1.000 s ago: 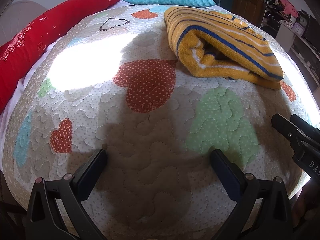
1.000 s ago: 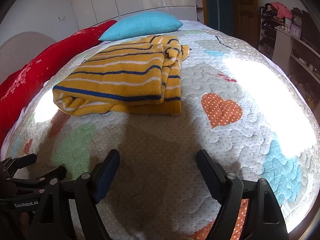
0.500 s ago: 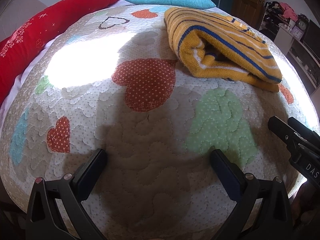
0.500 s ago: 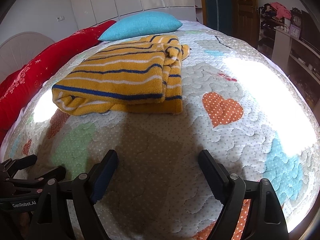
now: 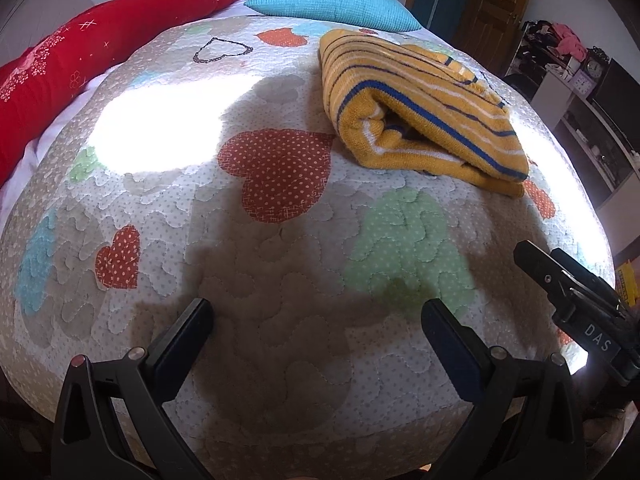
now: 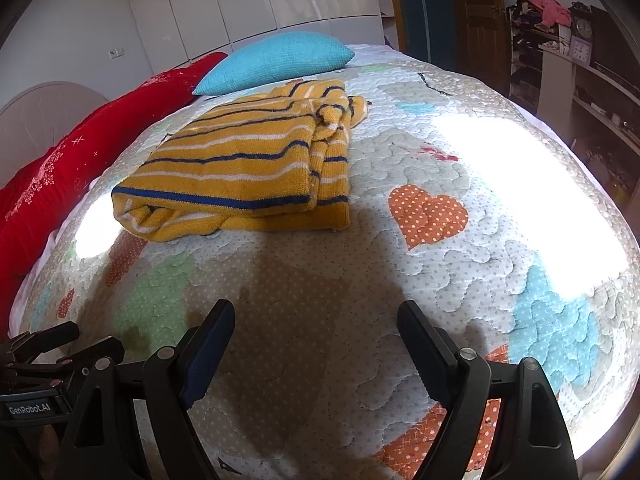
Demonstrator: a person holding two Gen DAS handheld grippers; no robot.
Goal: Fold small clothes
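Hovering over the quilt [image 5: 304, 264], both left tongs [image 5: 316, 320] and right tongs [image 6: 316, 320] gape wide, gripping nothing; folded striped sweater [image 6: 240, 168] sits well ahead.

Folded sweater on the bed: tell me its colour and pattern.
The sweater is mustard yellow with dark blue and white stripes, clearest in the right wrist view.

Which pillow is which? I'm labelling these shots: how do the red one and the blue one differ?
The red pillow is long, with pale printed patterns; the blue pillow is short, plain and textured. The red runs along the bed's side; the blue sits beyond the folded striped sweater. Both lie on the bed.
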